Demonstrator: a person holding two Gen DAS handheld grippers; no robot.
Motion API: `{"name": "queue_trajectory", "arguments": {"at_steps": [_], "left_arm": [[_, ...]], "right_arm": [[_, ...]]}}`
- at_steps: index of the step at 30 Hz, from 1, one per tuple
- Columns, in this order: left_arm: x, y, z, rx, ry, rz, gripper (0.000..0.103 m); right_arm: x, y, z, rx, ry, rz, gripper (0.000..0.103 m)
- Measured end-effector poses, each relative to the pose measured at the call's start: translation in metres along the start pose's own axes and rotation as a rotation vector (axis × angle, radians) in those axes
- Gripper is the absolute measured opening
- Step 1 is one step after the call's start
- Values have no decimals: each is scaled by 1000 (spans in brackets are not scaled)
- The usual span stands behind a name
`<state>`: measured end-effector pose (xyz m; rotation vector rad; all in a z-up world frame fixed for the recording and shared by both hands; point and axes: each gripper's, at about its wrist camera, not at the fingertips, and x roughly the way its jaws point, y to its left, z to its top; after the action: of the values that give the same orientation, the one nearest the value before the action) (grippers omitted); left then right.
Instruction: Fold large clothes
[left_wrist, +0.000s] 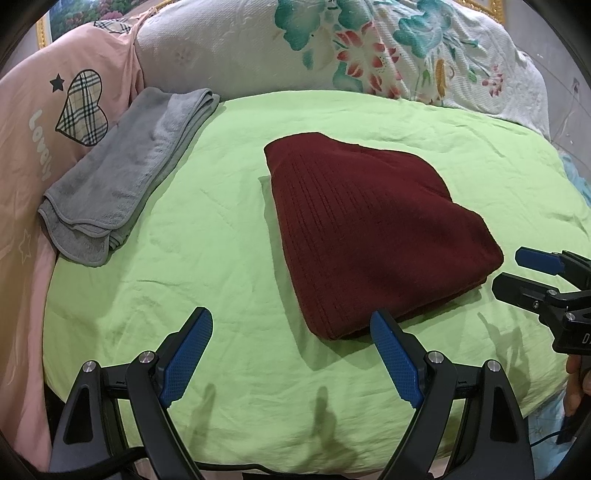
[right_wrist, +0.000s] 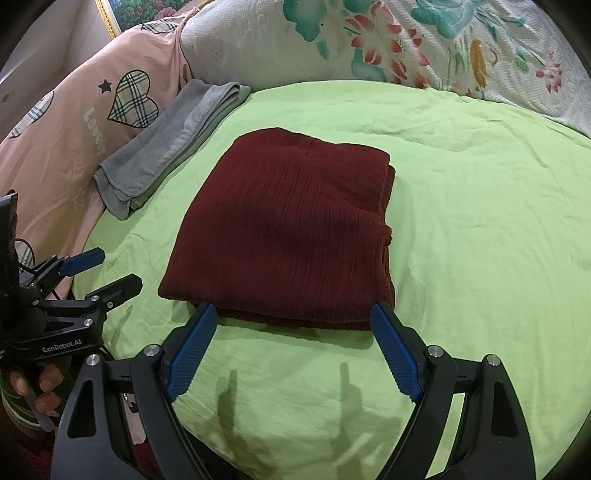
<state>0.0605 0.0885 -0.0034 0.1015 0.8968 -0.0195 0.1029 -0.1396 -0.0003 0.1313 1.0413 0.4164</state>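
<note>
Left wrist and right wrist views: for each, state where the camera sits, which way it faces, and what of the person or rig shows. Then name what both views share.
Left wrist view: on the left gripper, facing forward over the green sheet; own open blue fingers show, right gripper at the right edge.
Right wrist view: on the right gripper, facing the folded maroon sweater; left gripper and holding hand at left.
Shared: sweater, grey towel, sheet.
</note>
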Motion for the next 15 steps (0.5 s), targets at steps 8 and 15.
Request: {"name": "queue_trajectory", "arguments": {"at_steps": [8,15], "left_arm": [[0,0,0,2,0,0,88],[1,-1,1,3,0,-3,88]], "right_arm": [[-1,-1,1,2,-1,0,85],[-1,-2,2,2,-1,2,85]]}}
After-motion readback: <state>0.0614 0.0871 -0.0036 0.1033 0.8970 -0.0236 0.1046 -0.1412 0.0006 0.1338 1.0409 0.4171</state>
